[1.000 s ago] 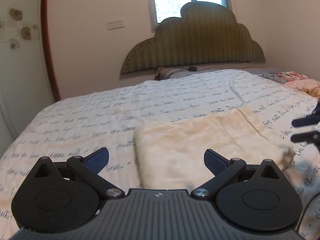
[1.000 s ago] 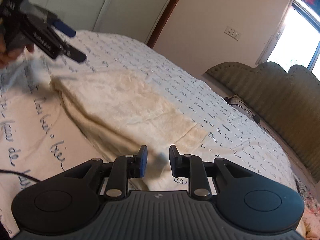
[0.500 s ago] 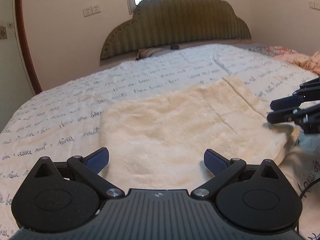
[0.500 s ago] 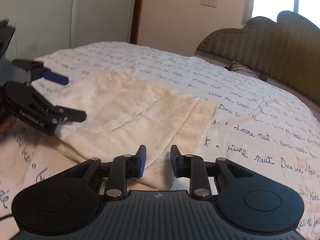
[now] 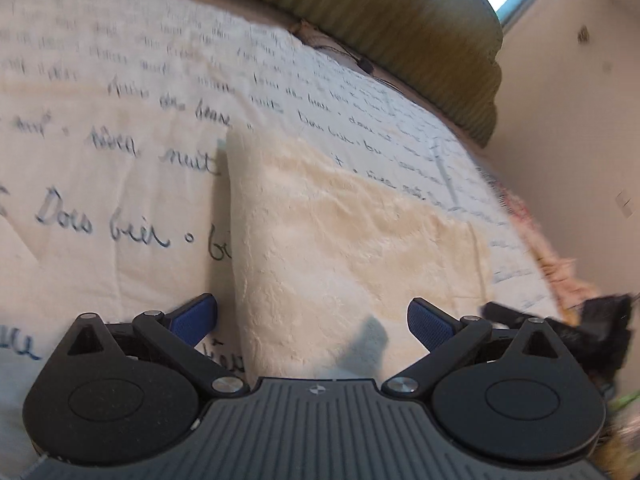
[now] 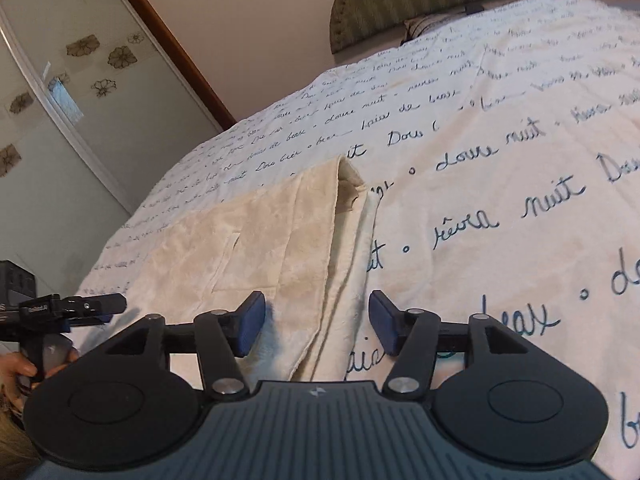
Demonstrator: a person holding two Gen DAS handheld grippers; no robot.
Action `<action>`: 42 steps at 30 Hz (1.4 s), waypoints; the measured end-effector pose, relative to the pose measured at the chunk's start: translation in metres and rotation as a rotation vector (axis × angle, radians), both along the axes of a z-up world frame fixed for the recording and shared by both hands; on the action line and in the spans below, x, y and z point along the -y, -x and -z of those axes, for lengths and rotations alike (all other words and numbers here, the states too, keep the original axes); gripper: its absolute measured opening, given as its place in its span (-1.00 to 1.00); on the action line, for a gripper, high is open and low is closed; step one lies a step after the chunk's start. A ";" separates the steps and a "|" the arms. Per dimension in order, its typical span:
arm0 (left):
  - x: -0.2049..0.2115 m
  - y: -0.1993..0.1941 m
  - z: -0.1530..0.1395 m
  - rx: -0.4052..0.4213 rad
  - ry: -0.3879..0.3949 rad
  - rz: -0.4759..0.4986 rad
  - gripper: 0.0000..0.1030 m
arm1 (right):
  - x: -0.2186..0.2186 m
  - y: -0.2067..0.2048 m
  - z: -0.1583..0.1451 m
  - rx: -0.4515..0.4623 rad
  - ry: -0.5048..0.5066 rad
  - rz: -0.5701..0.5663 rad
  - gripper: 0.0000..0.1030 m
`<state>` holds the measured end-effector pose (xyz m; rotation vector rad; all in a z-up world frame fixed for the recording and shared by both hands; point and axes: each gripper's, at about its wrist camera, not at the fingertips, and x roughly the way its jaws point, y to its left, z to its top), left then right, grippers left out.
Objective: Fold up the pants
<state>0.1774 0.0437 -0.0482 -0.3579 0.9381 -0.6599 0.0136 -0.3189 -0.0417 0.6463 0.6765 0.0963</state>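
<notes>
The cream fleece pants point(image 5: 340, 232) lie folded into a rectangle on the bed. My left gripper point(image 5: 312, 322) is open and empty, low over the near left corner of the pants. My right gripper point(image 6: 318, 326) is open and empty, its fingers straddling the layered right edge of the pants point(image 6: 256, 256) near the front corner. The left gripper also shows at the left edge of the right wrist view point(image 6: 76, 306), and the right gripper shows blurred at the right edge of the left wrist view point(image 5: 560, 320).
A white bedspread point(image 6: 500, 184) printed with blue script covers the bed. A green padded headboard point(image 5: 400, 40) stands at the far end. A wardrobe with flower decals point(image 6: 60, 120) stands to the left. Colourful fabric point(image 5: 560, 272) lies by the right wall.
The right gripper has opened wider and swung to the pants' right edge. The left gripper has dropped lower and turned toward the left corner. The pants lie as before.
</notes>
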 end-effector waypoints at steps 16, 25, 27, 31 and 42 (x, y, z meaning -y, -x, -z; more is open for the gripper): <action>0.006 -0.018 0.005 -0.007 0.118 0.026 0.36 | 0.009 -0.033 0.015 0.034 -0.163 -0.055 -0.27; 0.010 0.019 -0.029 0.236 -0.041 -0.037 -0.63 | -0.010 -0.023 -0.027 0.159 -0.096 -0.067 -0.59; 0.012 0.023 -0.038 0.281 -0.068 -0.040 -0.64 | -0.016 -0.026 -0.042 0.196 -0.068 -0.089 -0.60; 0.010 0.018 -0.059 0.403 -0.118 -0.078 -0.64 | -0.030 -0.045 -0.064 0.234 -0.002 -0.131 -0.60; -0.007 -0.064 -0.063 0.386 -0.247 -0.144 -0.61 | -0.044 -0.144 -0.053 0.210 0.011 -0.146 -0.60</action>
